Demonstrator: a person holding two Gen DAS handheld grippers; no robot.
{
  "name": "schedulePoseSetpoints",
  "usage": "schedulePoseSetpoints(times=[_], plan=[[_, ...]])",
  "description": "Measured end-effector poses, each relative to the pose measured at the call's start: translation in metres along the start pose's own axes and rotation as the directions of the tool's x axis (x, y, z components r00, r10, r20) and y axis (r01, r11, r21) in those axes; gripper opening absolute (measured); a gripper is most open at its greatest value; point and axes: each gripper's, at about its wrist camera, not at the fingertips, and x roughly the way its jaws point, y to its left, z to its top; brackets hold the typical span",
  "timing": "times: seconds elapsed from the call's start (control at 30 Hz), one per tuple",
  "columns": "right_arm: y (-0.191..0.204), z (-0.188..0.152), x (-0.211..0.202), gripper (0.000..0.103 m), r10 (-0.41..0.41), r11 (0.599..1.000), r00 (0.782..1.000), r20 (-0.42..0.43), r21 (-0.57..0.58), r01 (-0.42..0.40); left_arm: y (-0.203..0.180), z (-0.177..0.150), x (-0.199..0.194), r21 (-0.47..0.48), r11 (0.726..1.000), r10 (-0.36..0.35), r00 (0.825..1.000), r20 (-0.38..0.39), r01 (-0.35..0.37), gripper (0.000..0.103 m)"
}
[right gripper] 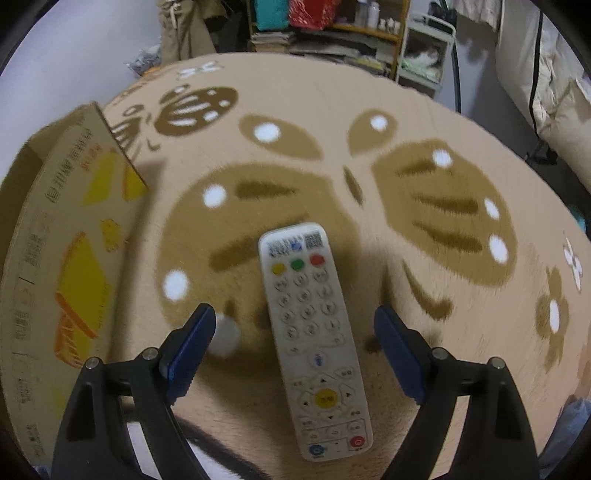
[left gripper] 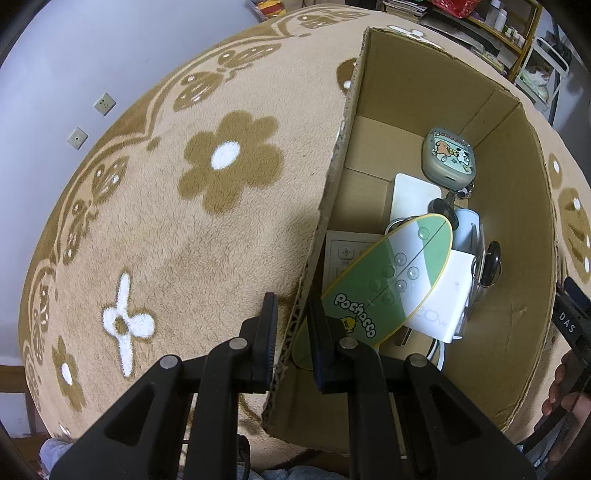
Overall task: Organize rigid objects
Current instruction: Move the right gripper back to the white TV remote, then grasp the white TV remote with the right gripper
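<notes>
A cardboard box (left gripper: 413, 77) stands on the tan flowered blanket. My left gripper (left gripper: 293, 325) is shut on the box's left wall (left gripper: 332, 177), one finger outside and one inside. Inside the box lie a green oval remote (left gripper: 391, 273), a white charger (left gripper: 443, 299), a grey cartoon case (left gripper: 448, 155), keys (left gripper: 487, 262) and a flat white slab (left gripper: 415, 199). A white remote control (right gripper: 314, 332) lies on the blanket, buttons up. My right gripper (right gripper: 295, 347) is open, its fingers straddling the remote's middle, apart from it. The box's printed outer side (right gripper: 59, 258) shows at the left.
The blanket (right gripper: 424, 110) covers the whole surface. Shelves with clutter (right gripper: 332, 26) stand behind it, and a white bundle (right gripper: 546, 96) lies at the far right. The other gripper's body and a hand (left gripper: 569, 369) show at the left wrist view's right edge.
</notes>
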Motion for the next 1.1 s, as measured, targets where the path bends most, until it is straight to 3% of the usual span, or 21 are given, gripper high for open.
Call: schedulePoseSetpoints(times=[0.3,0.43,0.6,0.63,0.73,0.77,0.93,1.1], plan=[[-0.009,-0.005,0.008,0.092,-0.011,0.999,0.999,-0.041,0.044,0.013,0.000,0.000,0.000,0.000,1.000,0.002,1.000,0.002,-0.002,0.015],[-0.004,-0.005,0.009,0.083,-0.057,0.998,0.995,-0.079,0.013,0.058,-0.001,0.000,0.000,0.003,1.000,0.007,1.000,0.002,-0.007,0.015],[0.000,-0.005,0.009,0.079,-0.099,0.994,0.984,-0.148,0.031,0.104,-0.002,0.000,-0.001,0.012,1.000,0.017,1.000,0.003,-0.017,0.015],[0.002,-0.005,0.009,0.073,-0.106,0.994,0.983,-0.152,0.019,0.110,-0.002,-0.001,-0.001,0.012,1.000,0.016,1.000,0.002,-0.016,0.015],[0.009,-0.003,0.006,0.049,-0.120,0.992,0.984,-0.130,0.013,0.123,-0.002,0.000,-0.002,0.009,1.000,0.013,1.000,0.002,-0.013,0.016],[0.009,-0.003,0.004,0.046,-0.110,0.993,0.987,-0.113,0.034,0.115,-0.002,0.000,-0.002,0.009,1.000,0.014,1.000,0.002,-0.014,0.015],[0.008,-0.004,0.003,0.045,-0.084,0.994,0.994,-0.075,0.068,0.089,-0.002,0.000,-0.002,0.004,1.000,0.010,1.000,0.001,-0.010,0.015],[0.002,0.002,-0.012,0.044,0.018,0.989,1.000,-0.008,0.146,-0.016,-0.001,0.001,-0.002,-0.001,1.000,0.005,1.000,0.000,-0.005,0.015]])
